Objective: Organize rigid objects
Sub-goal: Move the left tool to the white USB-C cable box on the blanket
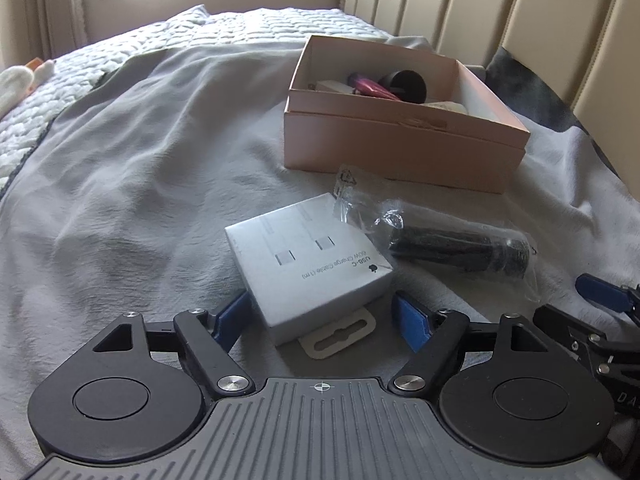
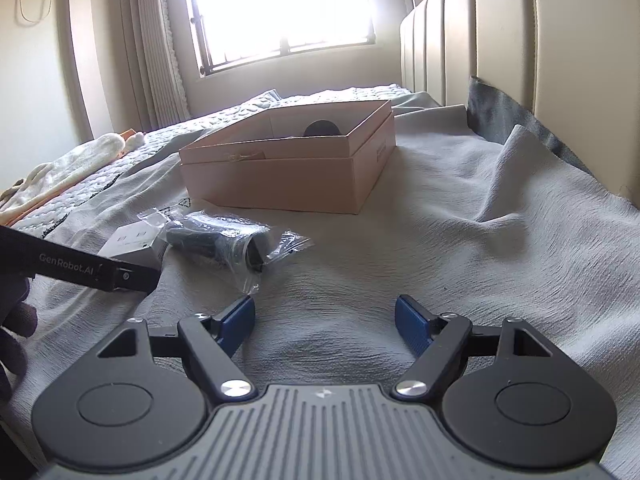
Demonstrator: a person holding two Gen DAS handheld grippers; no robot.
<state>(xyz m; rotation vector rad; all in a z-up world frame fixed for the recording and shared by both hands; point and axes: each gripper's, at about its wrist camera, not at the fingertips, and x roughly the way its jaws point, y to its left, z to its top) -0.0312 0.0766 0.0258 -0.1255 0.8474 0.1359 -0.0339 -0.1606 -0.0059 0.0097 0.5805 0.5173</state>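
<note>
Spread to its widest, the left gripper (image 1: 322, 318) sits low over the bed with its blue fingers (image 1: 412, 326) on either side of the near end of a white cable box (image 1: 308, 262). Gaps show between the pads and the box's sides, so nothing is clamped; the box lies flat on the grey blanket (image 1: 140, 200), its cardboard hang tab (image 1: 338, 338) pointing back toward the gripper body. Printed text on the lid reads as a USB-C charge cable.

Just beyond the box, and overlapping its far right corner with loose plastic, lies a black cylindrical item in a clear bag (image 1: 452, 244), resting on its side. Farther back stands an open pink cardboard box (image 1: 400, 148), already holding a magenta object (image 1: 370, 86) and a dark round object (image 1: 408, 84) among other pieces too hidden to identify.

To the right, the right gripper (image 2: 324, 322) also stands open, its fingers apart over bare blanket with nothing between them, well short of the bagged cylinder. A gloved hand (image 2: 16, 336) shows at the left edge of its view. Behind the bed are a padded headboard (image 1: 520, 20) and a bright window (image 2: 280, 8).
</note>
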